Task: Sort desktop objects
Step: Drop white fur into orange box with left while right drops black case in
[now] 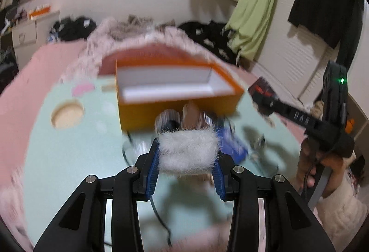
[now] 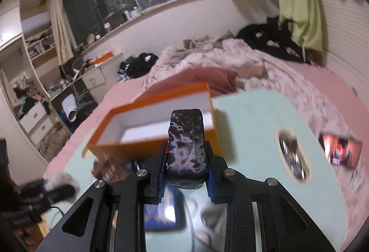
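A pale green table [image 1: 69, 159] stands before a pink bed [image 2: 299, 81]; an open orange box [image 1: 175, 95] sits on it; the left gripper [image 1: 188, 155] pinches a white furry band [image 1: 189, 150] just before the box; the right gripper [image 2: 185, 164] clamps a dark patterned pouch [image 2: 186, 143] near the box's front wall.

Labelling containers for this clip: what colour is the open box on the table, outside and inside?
The box is orange outside and white inside, clearest in the right wrist view.

A light green table [image 2: 265, 118] is sitting on a pink bed [image 2: 322, 81]. An orange box [image 2: 152, 146] is resting near the table's far edge.
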A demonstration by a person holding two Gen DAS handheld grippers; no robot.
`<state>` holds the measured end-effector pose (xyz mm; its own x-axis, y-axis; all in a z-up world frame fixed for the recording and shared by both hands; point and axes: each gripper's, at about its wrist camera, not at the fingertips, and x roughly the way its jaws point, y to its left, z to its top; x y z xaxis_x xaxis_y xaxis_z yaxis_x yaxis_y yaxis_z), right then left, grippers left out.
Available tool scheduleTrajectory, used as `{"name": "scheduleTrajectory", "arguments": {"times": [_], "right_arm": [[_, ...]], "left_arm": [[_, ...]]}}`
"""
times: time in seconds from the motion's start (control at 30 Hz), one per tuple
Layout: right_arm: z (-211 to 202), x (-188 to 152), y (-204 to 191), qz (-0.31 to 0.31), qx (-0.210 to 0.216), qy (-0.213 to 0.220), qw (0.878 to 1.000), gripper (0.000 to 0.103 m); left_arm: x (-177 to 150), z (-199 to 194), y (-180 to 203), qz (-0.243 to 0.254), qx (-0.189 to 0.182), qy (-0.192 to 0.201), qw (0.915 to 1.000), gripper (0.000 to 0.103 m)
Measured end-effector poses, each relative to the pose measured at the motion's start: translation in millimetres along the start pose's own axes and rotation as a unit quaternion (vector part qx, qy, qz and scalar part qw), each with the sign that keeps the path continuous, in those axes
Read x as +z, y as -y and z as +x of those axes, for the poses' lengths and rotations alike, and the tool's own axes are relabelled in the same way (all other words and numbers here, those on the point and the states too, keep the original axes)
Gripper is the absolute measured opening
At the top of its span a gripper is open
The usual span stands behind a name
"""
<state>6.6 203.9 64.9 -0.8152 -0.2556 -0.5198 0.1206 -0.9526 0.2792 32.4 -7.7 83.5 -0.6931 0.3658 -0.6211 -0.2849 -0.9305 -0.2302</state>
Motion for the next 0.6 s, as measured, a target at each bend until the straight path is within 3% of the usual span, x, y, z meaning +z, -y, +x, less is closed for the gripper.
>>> {"name": "scheduleTrajectory", "arguments": {"times": [0.1, 0.23, 0.27, 0.3, 0.33, 0.4, 0.5, 0.6], "right_arm": [[19, 27, -11, -0.023, -0.003, 0.007, 1.000, 0.027], [56, 53, -18, -0.039, -0.009, -0.009, 0.999, 0.027], [66, 54, -18, -0.044, -0.015, -0.019, 0.999, 0.031], [78, 55, -17, -0.049, -0.020, -0.037, 0.998, 0.048], [87, 52, -15, -0.049, -0.024, -0.054, 0.997, 0.054], [99, 42, -6, -0.035, -0.022, -0.080, 0.996, 0.054], [87, 33, -4, -0.047, -0.028, -0.058, 0.997, 0.055], [80, 27, -9, -0.062, -0.028, -0.054, 0.996, 0.055]], "left_arm": [[38, 10, -3, 0.009, 0.003, 0.022, 0.9997, 0.041], [81, 45, -11, 0.006, 0.016, 0.021, 0.9996, 0.041], [86, 57, -14, 0.002, 0.023, 0.012, 0.9997, 0.042], [88, 65, -18, -0.003, 0.030, 0.003, 0.9996, 0.044], [88, 76, -23, -0.015, 0.041, -0.012, 0.9990, 0.047], [83, 92, -36, -0.041, 0.043, -0.036, 0.9976, 0.050], [69, 103, -50, -0.061, 0.036, -0.050, 0.9962, 0.059], [62, 101, -45, -0.028, 0.050, -0.036, 0.9977, 0.060]]}}
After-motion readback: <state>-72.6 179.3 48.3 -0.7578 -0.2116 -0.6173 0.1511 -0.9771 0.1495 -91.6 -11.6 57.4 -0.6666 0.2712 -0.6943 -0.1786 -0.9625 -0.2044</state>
